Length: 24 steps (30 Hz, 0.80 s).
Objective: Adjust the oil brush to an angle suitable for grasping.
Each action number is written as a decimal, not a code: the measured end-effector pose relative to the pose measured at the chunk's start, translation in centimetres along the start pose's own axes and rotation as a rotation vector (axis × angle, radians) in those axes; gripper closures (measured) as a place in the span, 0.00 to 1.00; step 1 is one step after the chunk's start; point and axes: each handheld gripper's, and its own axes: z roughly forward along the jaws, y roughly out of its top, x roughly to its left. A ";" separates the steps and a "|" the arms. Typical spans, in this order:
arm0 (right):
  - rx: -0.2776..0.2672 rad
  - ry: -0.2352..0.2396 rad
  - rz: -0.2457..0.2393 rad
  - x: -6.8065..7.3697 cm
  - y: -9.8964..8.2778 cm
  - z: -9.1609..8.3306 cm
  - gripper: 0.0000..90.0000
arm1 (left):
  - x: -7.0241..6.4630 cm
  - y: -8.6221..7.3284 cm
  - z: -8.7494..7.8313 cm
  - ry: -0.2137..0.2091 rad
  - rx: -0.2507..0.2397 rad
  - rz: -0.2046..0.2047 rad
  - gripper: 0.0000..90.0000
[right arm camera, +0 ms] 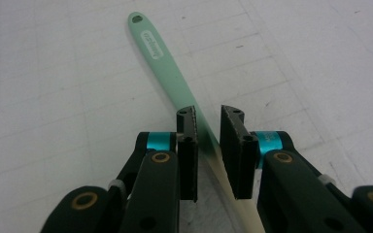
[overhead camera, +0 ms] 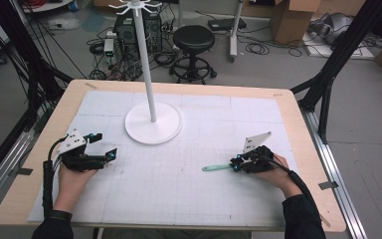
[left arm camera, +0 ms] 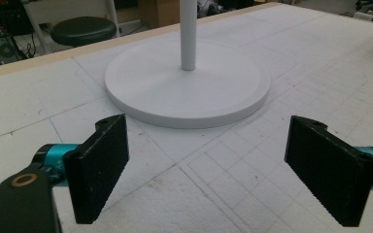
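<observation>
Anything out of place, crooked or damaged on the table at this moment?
Nothing stands out. The white stand is upright on the gridded mat. The green utensil lies flat, its handle running at a slant between the right tool's jaws, which are nearly closed around it. The left tool is open.

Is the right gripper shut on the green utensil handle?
Shut on it: the right gripper has both jaws narrowed onto the green handle, which runs between them, lying on the table.
</observation>
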 end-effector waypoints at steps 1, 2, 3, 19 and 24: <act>0.000 0.000 0.000 0.0 0.0 0.0 0.87 | 0.0 0.0 0.0 0.000 0.000 0.000 0.19; 0.001 0.006 0.006 0.0 0.0 -0.1 0.88 | 0.0 0.0 0.0 0.000 -0.001 -0.001 0.19; 0.003 0.009 0.008 0.0 0.0 -0.1 0.88 | 0.0 0.0 0.0 0.000 0.000 0.000 0.19; -0.007 0.040 0.019 0.6 0.3 -0.1 0.91 | 0.1 -0.1 0.1 0.000 0.002 0.001 0.19; -0.042 0.052 0.049 0.7 0.6 -0.2 0.91 | 0.1 -0.1 0.1 0.001 0.001 0.002 0.19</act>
